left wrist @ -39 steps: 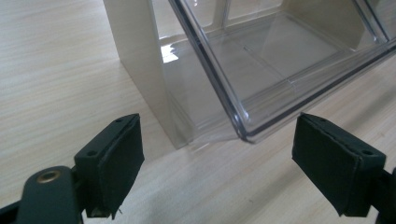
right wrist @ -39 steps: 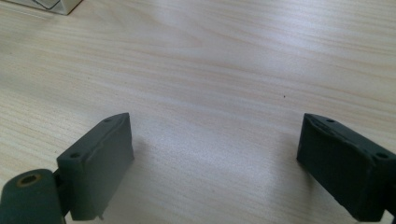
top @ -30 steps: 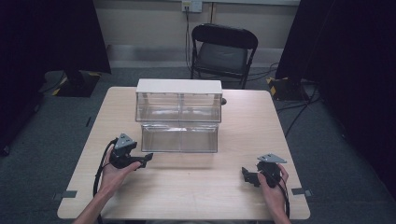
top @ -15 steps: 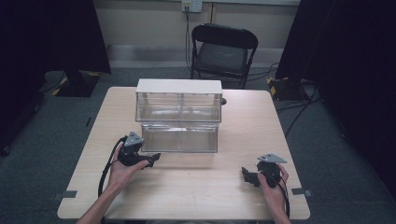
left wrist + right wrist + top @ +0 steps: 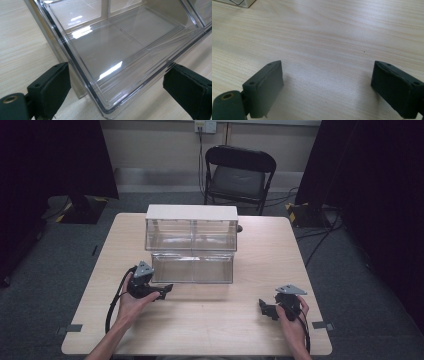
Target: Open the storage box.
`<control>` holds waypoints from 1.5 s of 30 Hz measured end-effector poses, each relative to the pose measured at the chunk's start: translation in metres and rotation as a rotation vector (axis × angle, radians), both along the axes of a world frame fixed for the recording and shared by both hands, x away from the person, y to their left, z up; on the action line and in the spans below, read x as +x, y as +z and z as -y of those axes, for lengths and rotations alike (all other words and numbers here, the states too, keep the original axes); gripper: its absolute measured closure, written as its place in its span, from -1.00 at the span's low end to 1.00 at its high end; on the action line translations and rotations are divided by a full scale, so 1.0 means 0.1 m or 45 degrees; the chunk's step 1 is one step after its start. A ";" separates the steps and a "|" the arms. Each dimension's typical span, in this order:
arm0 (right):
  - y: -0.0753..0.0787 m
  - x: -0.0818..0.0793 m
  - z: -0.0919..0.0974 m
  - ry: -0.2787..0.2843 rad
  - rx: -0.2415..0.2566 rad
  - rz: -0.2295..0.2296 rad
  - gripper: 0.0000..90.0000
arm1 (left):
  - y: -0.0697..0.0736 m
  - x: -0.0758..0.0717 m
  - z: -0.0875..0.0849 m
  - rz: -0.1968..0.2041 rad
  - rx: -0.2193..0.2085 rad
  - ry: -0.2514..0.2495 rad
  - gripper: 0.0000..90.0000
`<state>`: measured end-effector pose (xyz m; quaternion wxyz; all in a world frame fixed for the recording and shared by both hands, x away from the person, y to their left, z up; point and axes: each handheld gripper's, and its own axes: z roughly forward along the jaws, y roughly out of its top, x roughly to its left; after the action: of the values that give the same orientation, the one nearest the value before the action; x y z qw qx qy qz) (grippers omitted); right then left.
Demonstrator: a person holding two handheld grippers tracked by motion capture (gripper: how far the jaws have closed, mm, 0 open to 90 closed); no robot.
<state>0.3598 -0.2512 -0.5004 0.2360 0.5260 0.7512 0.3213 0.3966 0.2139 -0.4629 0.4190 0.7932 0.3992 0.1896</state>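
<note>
Stood behind the far edge of the light wooden surface (image 5: pixel 210 320): a black folding chair (image 5: pixel 239 172), with a wall socket (image 5: pixel 205 126) above it, dark curtains (image 5: pixel 55 157) at both sides and cables (image 5: pixel 320 237) trailing over the grey floor. Sat at the middle of the surface, toward its far side: a clear plastic drawer organizer (image 5: pixel 191 230) with a white top, two compartments side by side in the upper tier and one wide lower drawer (image 5: pixel 193 267) pulled forward toward the person. Looked empty throughout, glossy and see-through, with bright ceiling reflections across the drawer floor. Held the left tool (image 5: pixel 162 293) in the left hand (image 5: pixel 131 301) just beside the front left corner of that drawer, cable (image 5: pixel 114 305) looping down over the surface beside the forearm. Seen from the left gripper view: left tool (image 5: pixel 117 93) spread wide, gripping nothing, with the drawer's (image 5: pixel 120 50) near corner lying between the two black jaws and no clear contact on either pad. Held the right tool (image 5: pixel 264 308) in the right hand (image 5: pixel 294 320) well apart, near the front right of the surface, grey three-cornered plate on top. Seen from the right gripper view: right tool (image 5: pixel 327 82) likewise gaping wide and gripping nothing, low over bare wood grain (image 5: pixel 324 37), with a pale corner of the organizer's (image 5: pixel 237 2) base at the upper left edge.
</note>
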 end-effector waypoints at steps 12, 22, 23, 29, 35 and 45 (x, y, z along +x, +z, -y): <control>0.00 0.00 0.00 0.000 0.000 0.000 -0.78 | 0.02 -0.02 -0.01 -0.008 -0.015 -0.006 -0.84; 0.00 0.00 0.00 0.000 0.000 0.000 -0.78 | 0.01 -0.03 -0.02 -0.011 -0.028 0.000 -0.82; 0.00 0.00 0.00 0.000 0.000 0.000 -0.78 | 0.01 -0.03 -0.02 -0.011 -0.032 0.002 -0.81; 0.00 0.00 0.00 0.000 0.000 0.000 -0.78 | 0.03 -0.04 -0.03 -0.011 -0.015 -0.005 -0.76; 0.00 0.00 0.00 0.000 0.000 0.000 -0.78 | 0.02 -0.06 -0.05 0.004 -0.031 -0.004 -0.72; 0.00 0.00 0.00 0.001 -0.001 0.000 -0.78 | 0.03 -0.09 -0.08 0.013 -0.067 -0.018 -0.70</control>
<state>0.3598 -0.2513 -0.5004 0.2361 0.5257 0.7515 0.3212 0.3879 0.2221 -0.4602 0.4430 0.7837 0.3964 0.1802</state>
